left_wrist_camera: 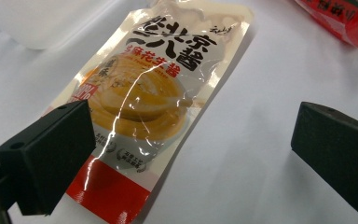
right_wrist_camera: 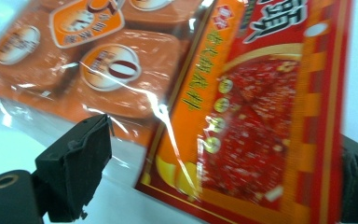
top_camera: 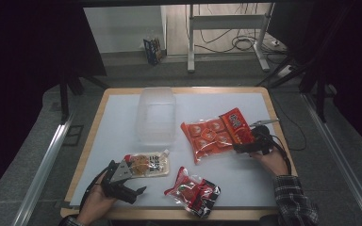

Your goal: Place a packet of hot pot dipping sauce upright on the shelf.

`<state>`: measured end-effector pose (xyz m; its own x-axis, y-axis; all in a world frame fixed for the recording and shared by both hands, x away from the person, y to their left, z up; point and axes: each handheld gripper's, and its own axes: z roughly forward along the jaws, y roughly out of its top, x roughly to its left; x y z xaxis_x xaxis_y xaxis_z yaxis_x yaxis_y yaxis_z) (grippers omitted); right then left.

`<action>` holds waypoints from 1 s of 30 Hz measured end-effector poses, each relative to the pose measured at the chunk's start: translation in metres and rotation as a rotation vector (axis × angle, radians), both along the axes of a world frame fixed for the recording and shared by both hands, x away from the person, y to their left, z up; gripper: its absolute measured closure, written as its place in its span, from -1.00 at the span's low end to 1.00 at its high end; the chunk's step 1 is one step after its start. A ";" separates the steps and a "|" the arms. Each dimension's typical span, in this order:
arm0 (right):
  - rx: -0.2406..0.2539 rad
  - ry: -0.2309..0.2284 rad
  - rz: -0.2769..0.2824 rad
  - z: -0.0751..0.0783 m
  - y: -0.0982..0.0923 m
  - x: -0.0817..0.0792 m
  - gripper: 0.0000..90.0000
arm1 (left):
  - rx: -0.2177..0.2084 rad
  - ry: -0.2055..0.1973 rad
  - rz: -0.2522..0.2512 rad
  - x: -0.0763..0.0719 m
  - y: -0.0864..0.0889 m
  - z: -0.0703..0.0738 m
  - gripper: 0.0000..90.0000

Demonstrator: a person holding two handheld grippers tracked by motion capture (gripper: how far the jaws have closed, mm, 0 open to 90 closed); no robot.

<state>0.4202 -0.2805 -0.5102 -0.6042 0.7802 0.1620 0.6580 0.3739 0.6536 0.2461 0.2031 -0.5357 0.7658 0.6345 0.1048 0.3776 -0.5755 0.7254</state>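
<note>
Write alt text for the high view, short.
A person's two handheld grippers work over a white table: the left gripper open beside a cream sauce pouch, the right gripper open at an orange-red snack pack. A clear plastic bin stands behind; a red-black packet lies in front.

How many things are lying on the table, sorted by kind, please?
Clear plastic container: 1
Orange and red food packets: 2 (orange multi-pack, red and orange sachet)
Cream sauce pouch: 1
Red and black snack packet: 1
Total: 5
</note>
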 end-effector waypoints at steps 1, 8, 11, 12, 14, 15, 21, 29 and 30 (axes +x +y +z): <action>0.000 0.000 0.000 0.000 0.000 0.000 -0.82 | 0.003 0.000 -0.001 0.000 0.000 0.000 -1.00; -0.016 0.043 -0.024 0.003 0.009 0.005 -0.48 | 0.011 -0.002 -0.003 0.000 -0.001 0.000 -1.00; -0.048 0.054 -0.032 0.005 0.013 0.009 -0.30 | 0.010 -0.011 -0.003 -0.001 -0.001 0.001 -1.00; -0.047 0.057 -0.030 0.008 0.015 0.012 -0.23 | 0.010 -0.012 -0.003 -0.001 -0.001 0.001 -1.00; -0.037 0.057 -0.036 0.009 0.016 0.016 -0.12 | 0.013 -0.013 -0.003 -0.001 -0.001 0.001 -1.00; -0.037 0.057 -0.036 0.009 0.016 0.016 -0.12 | 0.013 -0.013 -0.003 -0.001 -0.001 0.001 -1.00; -0.078 0.033 -0.079 0.008 0.019 0.030 0.30 | 0.018 -0.010 -0.006 0.000 -0.002 0.000 -1.00; -0.140 0.017 -0.095 0.006 0.036 0.049 0.78 | 0.031 -0.005 -0.012 -0.001 -0.004 -0.002 -1.00; -0.149 0.018 -0.096 0.006 0.037 0.051 0.84 | 0.033 -0.005 -0.014 -0.001 -0.004 -0.002 -1.00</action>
<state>0.4709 -0.2431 -0.5040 -0.5241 0.8501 0.0507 0.7062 0.4006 0.5838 0.2453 0.1992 -0.5374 0.7740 0.6198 0.1297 0.3656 -0.6045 0.7077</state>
